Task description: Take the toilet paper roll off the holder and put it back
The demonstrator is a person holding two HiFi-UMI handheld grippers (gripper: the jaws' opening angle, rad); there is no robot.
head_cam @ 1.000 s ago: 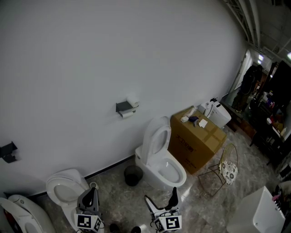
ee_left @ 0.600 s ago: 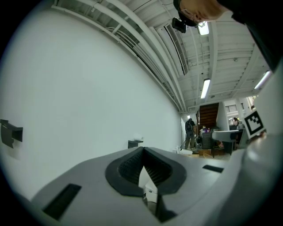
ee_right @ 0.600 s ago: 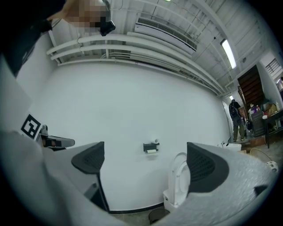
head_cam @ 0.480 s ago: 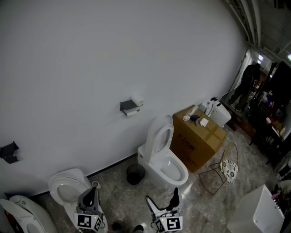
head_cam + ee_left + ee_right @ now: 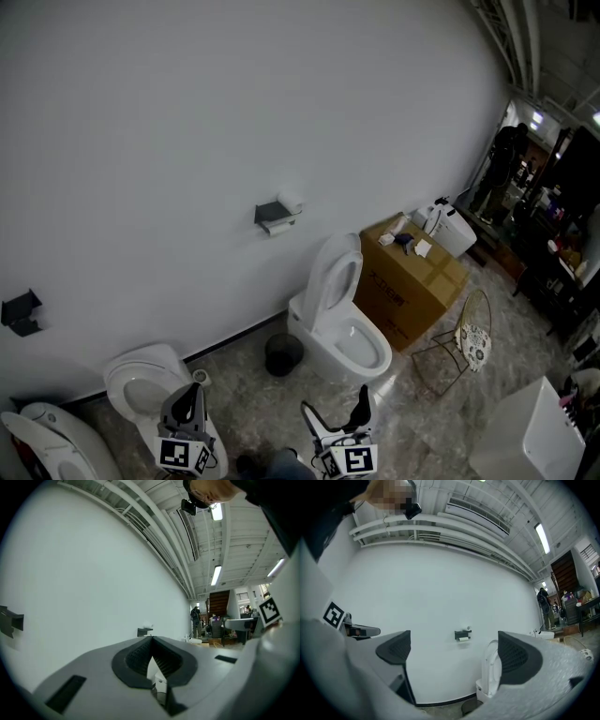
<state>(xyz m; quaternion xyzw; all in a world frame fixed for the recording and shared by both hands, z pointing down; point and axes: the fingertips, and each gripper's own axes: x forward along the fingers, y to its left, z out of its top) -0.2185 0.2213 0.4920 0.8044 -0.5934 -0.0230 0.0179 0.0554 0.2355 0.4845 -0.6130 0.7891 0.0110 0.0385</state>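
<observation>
1. There's the toilet paper roll (image 5: pixel 279 228), hanging in its holder (image 5: pixel 270 213) on the wall, up and to the left of the toilet (image 5: pixel 342 328). It looks untouched.
2. The left gripper (image 5: pixel 192 392) is held low, well apart from the holder, with its jaws pressed together and nothing between them.
3. The right gripper (image 5: pixel 334 409) sits beside it, jaws spread wide and empty, looking towards the distant holder.
4. Nothing looks done yet: the approach, the lift-off and the return are all to come.

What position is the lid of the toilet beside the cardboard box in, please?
Raised: the lid stands upright, leaving the bowl exposed.
</observation>
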